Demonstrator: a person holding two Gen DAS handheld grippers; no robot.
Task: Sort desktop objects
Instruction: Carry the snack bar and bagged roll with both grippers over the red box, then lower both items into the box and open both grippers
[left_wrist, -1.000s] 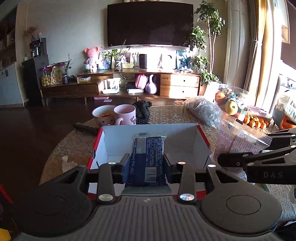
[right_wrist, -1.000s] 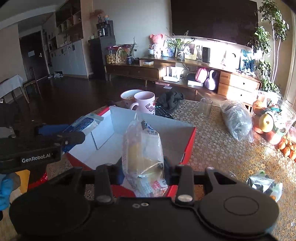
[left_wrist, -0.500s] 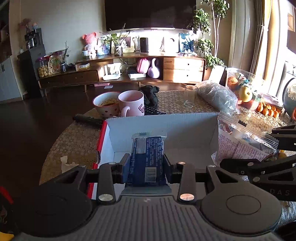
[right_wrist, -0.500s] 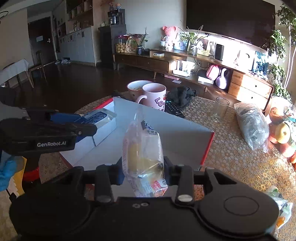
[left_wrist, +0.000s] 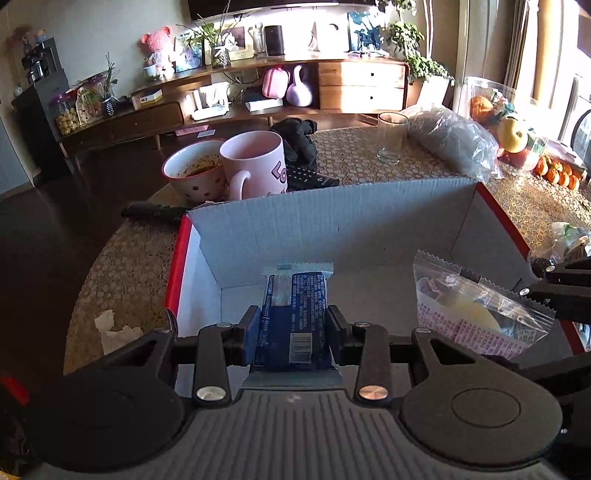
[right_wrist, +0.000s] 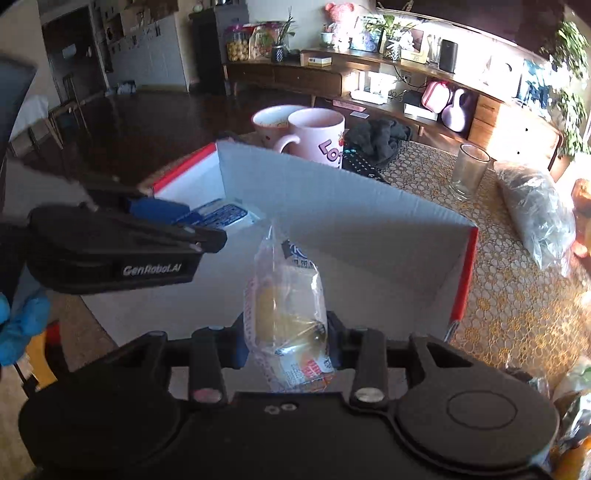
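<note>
An open cardboard box (left_wrist: 332, 218), white inside with red outer edges, stands on the table; it also shows in the right wrist view (right_wrist: 332, 206). My left gripper (left_wrist: 291, 332) is shut on a blue snack packet (left_wrist: 295, 317) and holds it inside the box over the floor. My right gripper (right_wrist: 286, 336) is shut on a clear bag with a yellow cake (right_wrist: 284, 310), held over the box's near side. That bag shows at the right of the left wrist view (left_wrist: 476, 314). The blue packet shows at the left in the right wrist view (right_wrist: 218, 216).
Behind the box stand a pink mug (left_wrist: 258, 162), a dotted bowl (left_wrist: 194, 171), a black remote (left_wrist: 310, 179) and a dark cloth (left_wrist: 295, 136). A glass (left_wrist: 391, 138), a grey plastic bag (left_wrist: 454, 144) and bagged fruit (left_wrist: 513, 136) lie at the right. Crumpled paper (left_wrist: 114, 328) lies left.
Both grippers moved forward and down into the box with their packets. The box walls now rise around the blue packet, and the cake bag has come in beside it.
</note>
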